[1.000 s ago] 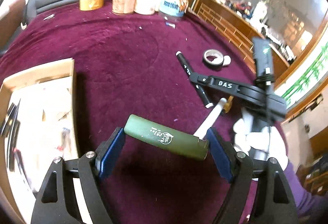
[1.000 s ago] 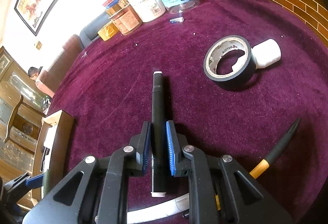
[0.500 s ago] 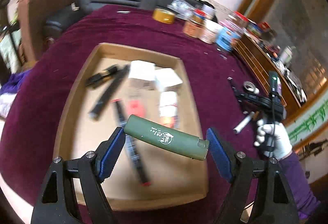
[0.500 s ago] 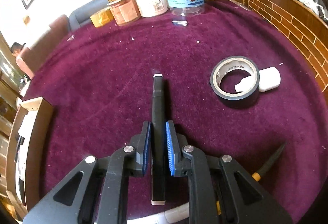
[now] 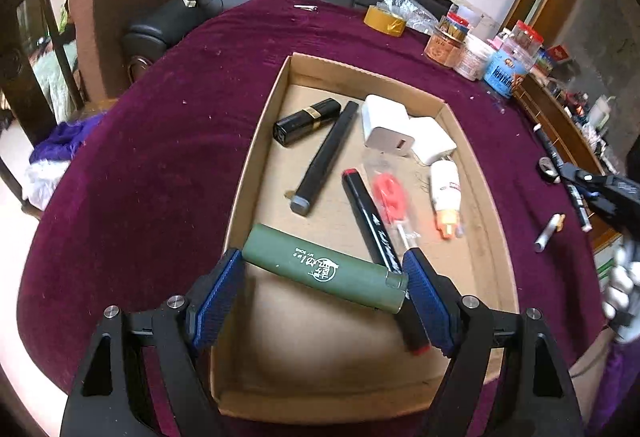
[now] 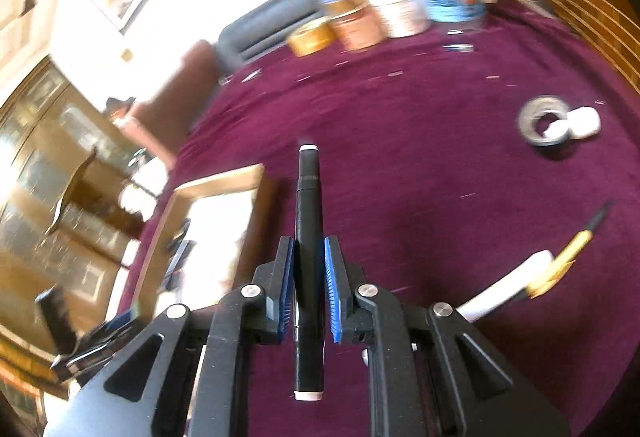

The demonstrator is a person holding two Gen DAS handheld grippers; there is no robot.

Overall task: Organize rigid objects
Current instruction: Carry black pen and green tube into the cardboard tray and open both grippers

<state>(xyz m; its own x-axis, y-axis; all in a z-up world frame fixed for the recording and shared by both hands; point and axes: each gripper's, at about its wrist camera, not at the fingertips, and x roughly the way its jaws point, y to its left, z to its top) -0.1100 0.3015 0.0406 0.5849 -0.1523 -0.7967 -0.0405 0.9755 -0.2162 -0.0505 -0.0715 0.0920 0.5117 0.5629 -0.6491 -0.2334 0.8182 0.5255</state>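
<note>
My left gripper [image 5: 322, 281] is shut on a green tube [image 5: 324, 273] held crosswise by its ends, above the near part of the cardboard box [image 5: 256, 161]. The box holds a black lipstick [image 5: 306, 121], a black stick [image 5: 326, 163], white chargers [image 5: 386, 125], a black marker [image 5: 370, 213], red scissors [image 5: 390, 197] and a small white bottle [image 5: 445, 193]. My right gripper [image 6: 308, 285] is shut on a black marker [image 6: 308, 237], lifted over the purple cloth, right of the box [image 6: 216, 185]. It also shows at the far right of the left wrist view [image 5: 576, 177].
A black tape roll [image 6: 542, 125] with a white case [image 6: 584, 123] lies at the right. A white stick [image 6: 504, 295] and a yellow-handled tool [image 6: 568, 251] lie near my right gripper. Jars and a yellow tape roll [image 5: 386, 21] stand at the table's far edge.
My left gripper has carried the green tube from the cloth to above the box and lower over it. My right gripper has lifted the black marker and swung left toward the box.
</note>
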